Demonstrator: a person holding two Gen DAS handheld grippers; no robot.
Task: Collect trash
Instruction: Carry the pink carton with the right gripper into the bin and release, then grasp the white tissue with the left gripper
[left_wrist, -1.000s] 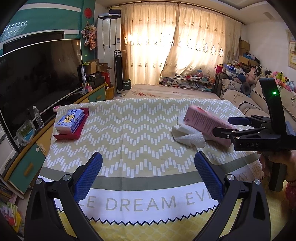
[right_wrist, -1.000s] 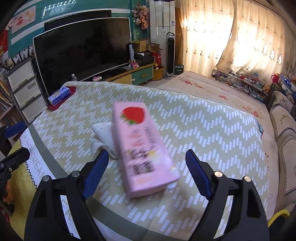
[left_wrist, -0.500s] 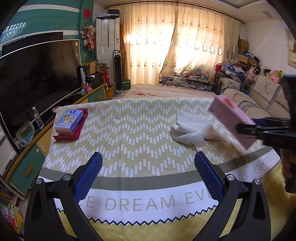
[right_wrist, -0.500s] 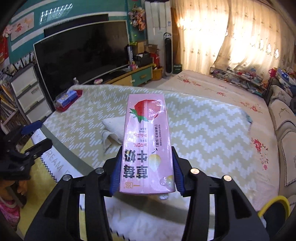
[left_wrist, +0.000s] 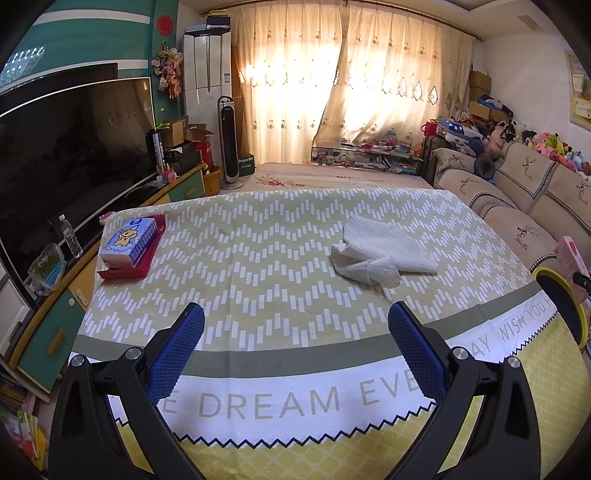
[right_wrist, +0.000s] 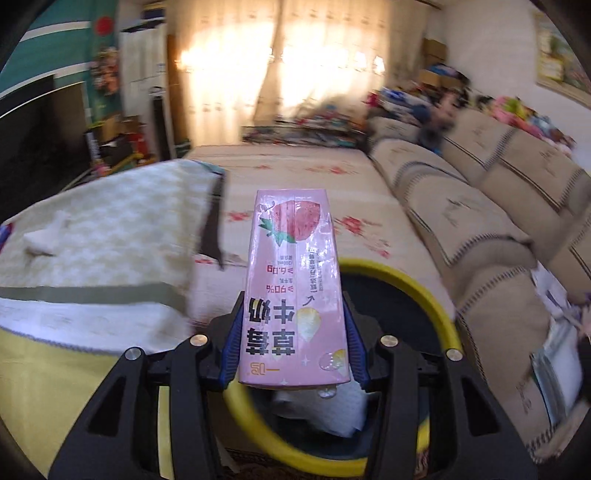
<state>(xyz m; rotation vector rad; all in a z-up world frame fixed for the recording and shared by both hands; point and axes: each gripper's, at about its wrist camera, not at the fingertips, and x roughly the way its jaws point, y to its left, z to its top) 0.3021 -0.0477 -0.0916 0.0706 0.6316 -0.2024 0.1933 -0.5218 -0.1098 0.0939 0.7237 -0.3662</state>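
within the last second the pink strawberry milk carton (right_wrist: 293, 295) has left the desk (left_wrist: 277, 258), where it lay against the crumpled white paper towel (left_wrist: 380, 254), and now sits in the right gripper (right_wrist: 293, 350), swung out past the desk's edge and held over the yellow-rimmed bin (right_wrist: 424, 295) that stands on the floor between the desk and the sofa (right_wrist: 480, 221). the right wrist view is smeared with motion, so the swing looks to be not quite settled. for the task this means the first piece of trash is lifted and nearly delivered; what is left for it, judging from the picture, is to let it drop into the bin

the right gripper is closed down to the width of the carton, its blue pads (right_wrist: 231, 350) pressed on the two long sides near the carton's lower end, the strawberry end pointing away from the camera. the carton hangs above the bin's dark opening, where something white and crumpled already lies; it touches nothing but the pads

the left gripper (left_wrist: 295, 350) hovers low over the near edge of the desk, spread wide and holding nothing, clear of the cloth. the paper towel rests alone on the zigzag cloth ahead and to the right, likely the next thing to collect. a blue tissue pack (left_wrist: 129, 240) on a red tray (left_wrist: 142, 269) sits at the far left corner, well apart from it. in the left wrist view the carton and the bin rim show only at the right margin
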